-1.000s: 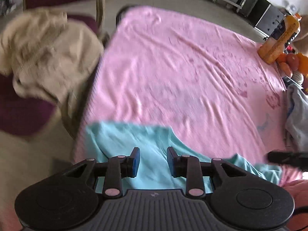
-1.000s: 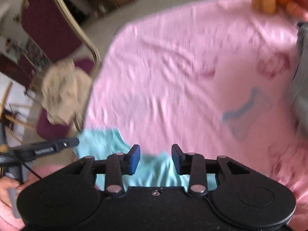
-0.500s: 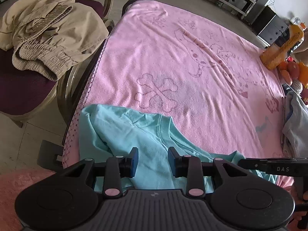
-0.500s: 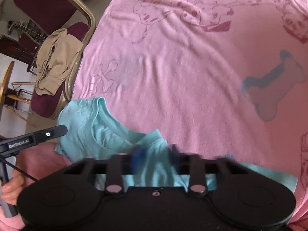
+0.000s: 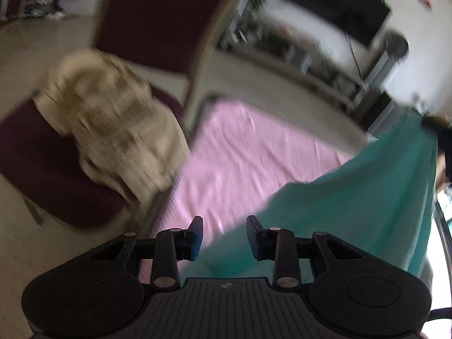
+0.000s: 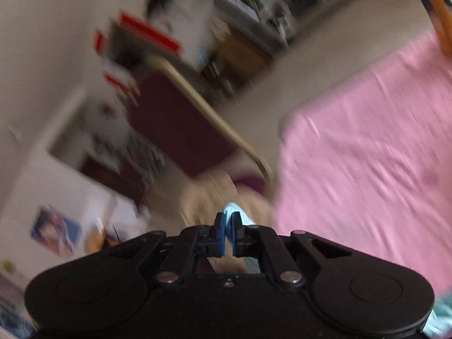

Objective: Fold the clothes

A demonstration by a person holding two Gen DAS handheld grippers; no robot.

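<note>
Right claw (image 6: 227,227) first: we see its blue pads pressed together on a bunched bit of the teal shirt (image 6: 236,212), a small tuft poking out just above the fingertips and more teal cloth showing under the claw body at the lower right edge. Both views are heavily blurred, so we can't make out fine detail.

Over on the left claw (image 5: 224,236), the fingers stand spread with a clear gap between them. Teal shirt (image 5: 367,197) hangs as a broad sheet to the right of it, rising toward the upper right corner of that view where something dark holds its top edge; we cannot tell what that is. The shirt's lower edge passes behind the right finger and under the gap, but we see neither pad pressing on it.

Beneath the shirt lies the surface covered with a pink cloth (image 5: 254,155), also visible on the right of the other view. Left of it stands a maroon chair (image 5: 158,22) with a beige garment (image 5: 113,124) heaped on its seat.
</note>
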